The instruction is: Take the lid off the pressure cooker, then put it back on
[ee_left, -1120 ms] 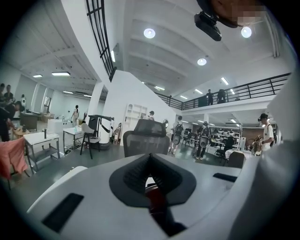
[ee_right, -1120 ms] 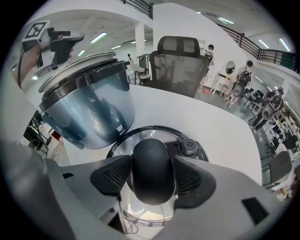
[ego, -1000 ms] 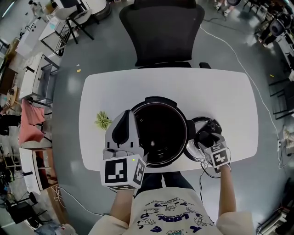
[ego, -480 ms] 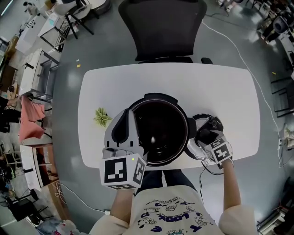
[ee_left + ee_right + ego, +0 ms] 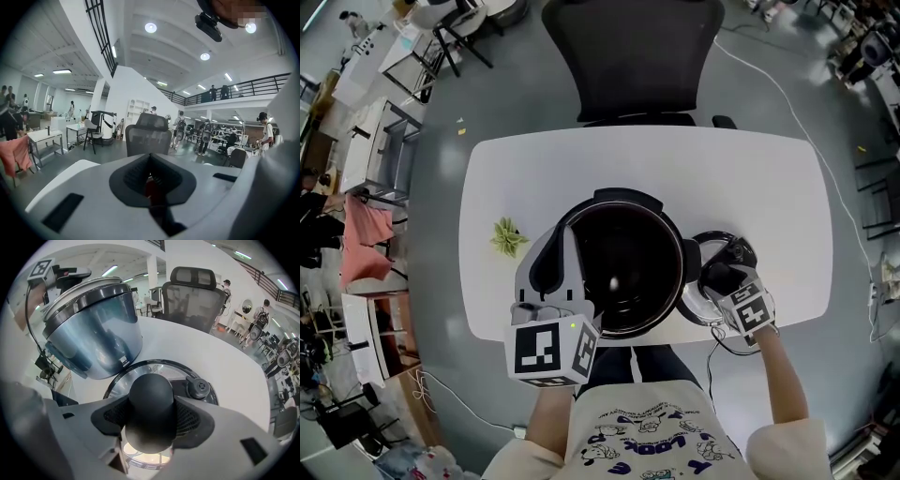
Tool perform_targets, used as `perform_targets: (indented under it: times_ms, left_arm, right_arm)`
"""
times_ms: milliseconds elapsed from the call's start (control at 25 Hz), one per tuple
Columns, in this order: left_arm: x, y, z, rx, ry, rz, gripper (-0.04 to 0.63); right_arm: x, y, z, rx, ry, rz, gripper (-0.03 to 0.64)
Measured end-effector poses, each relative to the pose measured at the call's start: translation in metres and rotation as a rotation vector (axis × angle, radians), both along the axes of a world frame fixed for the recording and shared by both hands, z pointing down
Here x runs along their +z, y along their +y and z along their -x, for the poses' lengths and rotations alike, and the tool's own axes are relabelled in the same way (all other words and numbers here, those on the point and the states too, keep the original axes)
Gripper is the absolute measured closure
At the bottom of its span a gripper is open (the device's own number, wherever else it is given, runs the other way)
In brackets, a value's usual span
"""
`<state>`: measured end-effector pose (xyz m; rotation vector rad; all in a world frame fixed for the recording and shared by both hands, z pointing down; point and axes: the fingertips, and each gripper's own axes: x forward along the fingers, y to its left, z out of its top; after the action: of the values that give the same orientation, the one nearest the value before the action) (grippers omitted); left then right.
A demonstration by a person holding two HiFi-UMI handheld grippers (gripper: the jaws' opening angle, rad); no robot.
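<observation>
Your feeds are bright, evenly lit from ceiling lights (image 5: 150, 27); shadows on the white table (image 5: 750, 187) are soft. Both gripper views bend hard at the edges, corners black. Warm glare on the lid (image 5: 140, 453) close up.

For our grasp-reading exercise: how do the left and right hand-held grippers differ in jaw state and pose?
The left hand-held gripper has its jaws shut on nothing; the right hand-held gripper grips the lid knob. Left points almost level toward the chair; right points steeply down. Both carry marker cubes.
</observation>
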<state>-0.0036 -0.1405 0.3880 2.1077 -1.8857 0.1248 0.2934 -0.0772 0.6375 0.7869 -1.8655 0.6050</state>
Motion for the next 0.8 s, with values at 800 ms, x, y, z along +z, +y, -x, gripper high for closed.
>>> perform_targets:
  times_ms: [800]
  left_arm:
    - [-0.005,0.005,-0.007,0.007,0.003,-0.013,0.581]
  right_arm:
    - [-0.050,0.009,-0.031,0.095,-0.023,0.003,0.324]
